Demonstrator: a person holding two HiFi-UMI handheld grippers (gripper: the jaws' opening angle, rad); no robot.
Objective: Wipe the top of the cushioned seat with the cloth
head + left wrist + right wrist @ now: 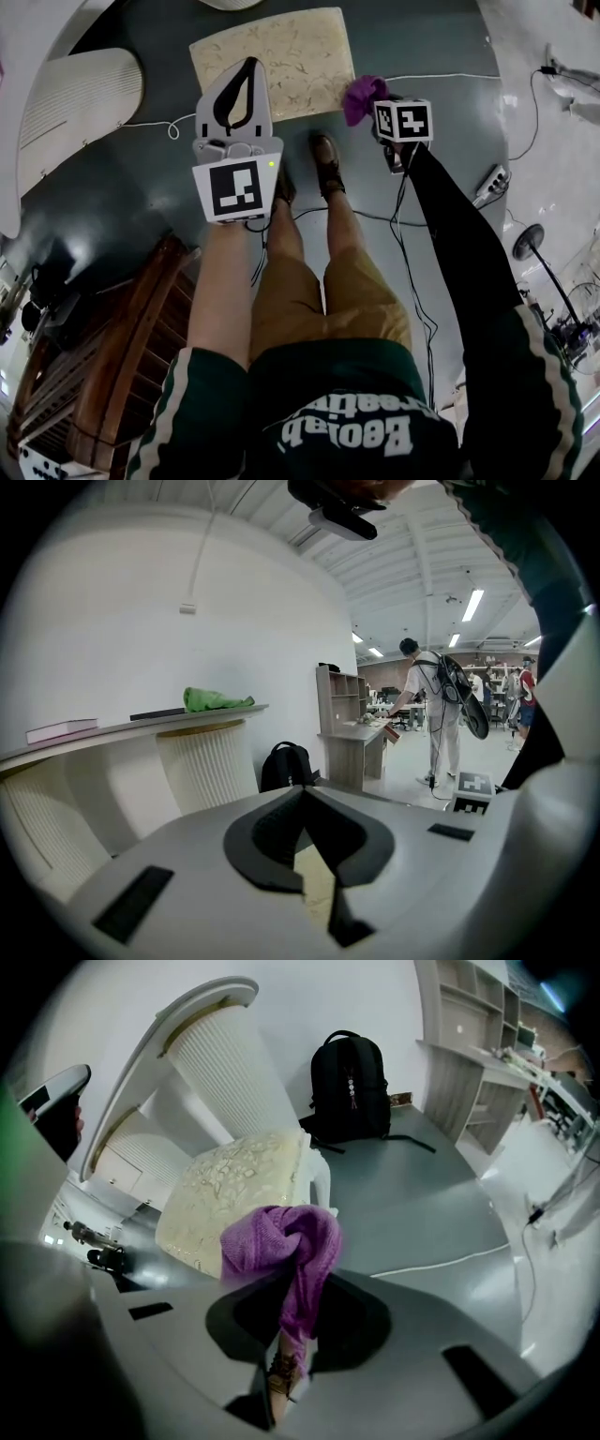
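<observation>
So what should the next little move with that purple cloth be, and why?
Probably carry the right gripper forward and left, lowering the purple cloth onto the cushioned seat. The gripper is shut on the cloth, which hangs beside the seat's right edge, not on its top; wiping can't begin until it touches.

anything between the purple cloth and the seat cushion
Nothing. In the head view the cloth, shut in the right tongs, hangs at the cushioned seat's right edge; only dark floor shows beside it.
</observation>
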